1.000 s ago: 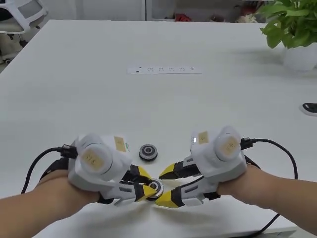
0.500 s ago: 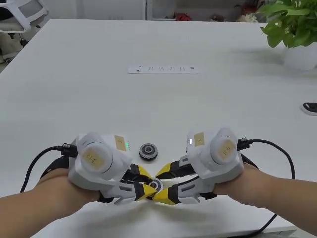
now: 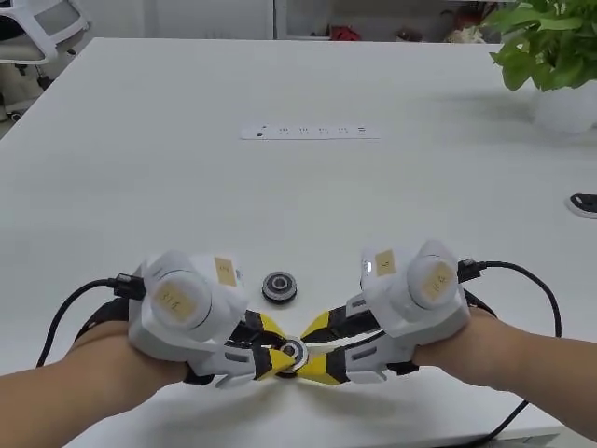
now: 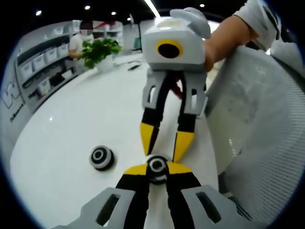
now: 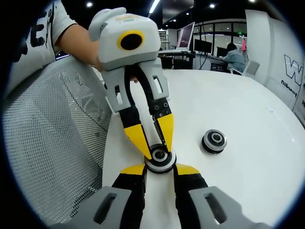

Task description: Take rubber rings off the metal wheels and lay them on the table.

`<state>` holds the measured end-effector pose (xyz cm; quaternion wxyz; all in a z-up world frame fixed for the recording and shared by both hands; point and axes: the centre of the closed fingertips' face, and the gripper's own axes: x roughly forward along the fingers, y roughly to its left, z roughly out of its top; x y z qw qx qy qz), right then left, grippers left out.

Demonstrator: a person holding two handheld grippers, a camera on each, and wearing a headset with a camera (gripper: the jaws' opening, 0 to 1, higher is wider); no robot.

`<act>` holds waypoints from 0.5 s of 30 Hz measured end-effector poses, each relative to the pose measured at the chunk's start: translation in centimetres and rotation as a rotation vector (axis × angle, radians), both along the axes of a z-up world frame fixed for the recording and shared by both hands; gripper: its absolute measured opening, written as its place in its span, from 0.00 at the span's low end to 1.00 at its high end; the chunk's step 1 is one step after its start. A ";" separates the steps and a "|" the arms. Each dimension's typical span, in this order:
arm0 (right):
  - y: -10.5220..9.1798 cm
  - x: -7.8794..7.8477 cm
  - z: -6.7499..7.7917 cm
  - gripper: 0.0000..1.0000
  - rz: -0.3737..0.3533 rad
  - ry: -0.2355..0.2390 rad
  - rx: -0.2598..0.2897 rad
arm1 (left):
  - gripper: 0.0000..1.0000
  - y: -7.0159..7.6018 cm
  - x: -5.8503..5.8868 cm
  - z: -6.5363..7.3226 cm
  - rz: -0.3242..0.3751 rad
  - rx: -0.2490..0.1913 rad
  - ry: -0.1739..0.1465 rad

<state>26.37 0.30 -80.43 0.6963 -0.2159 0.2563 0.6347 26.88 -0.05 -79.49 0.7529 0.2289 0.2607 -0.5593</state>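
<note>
Meeting near the front edge of the white table [image 3: 280, 196], our two grippers point their yellow tips at each other with one metal wheel between them. The left gripper [image 3: 272, 351] is clamped on this near wheel [image 3: 291, 353]; in the left gripper view its tips press the wheel from both sides. The right gripper [image 3: 315, 353] comes at the same wheel from the opposite side. Its jaws are narrowly parted and flank the black rubber ring [image 5: 160, 167], which sits around the silver hub. We cannot tell whether those tips pinch the ring or only lie against it. We also cannot tell whether the wheel rests on the table or hangs just above it. A second wheel [image 3: 279, 287], also wearing a black ring, lies flat on the table just beyond the tips, apart from both grippers. Farther back lies a white power strip [image 3: 310, 132], and a potted plant [image 3: 541, 42] stands at the far right corner.
</note>
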 end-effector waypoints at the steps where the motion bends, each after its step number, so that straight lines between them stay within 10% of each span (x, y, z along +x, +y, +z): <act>1: 0.0 0.0 0.0 0.19 0.000 0.000 0.000 | 0.13 0.0 0.0 0.0 0.000 -0.001 0.000; 15: -0.5 -0.1 -0.3 0.11 -0.006 0.019 -0.019 | 0.13 0.0 0.0 0.0 0.006 -0.001 0.000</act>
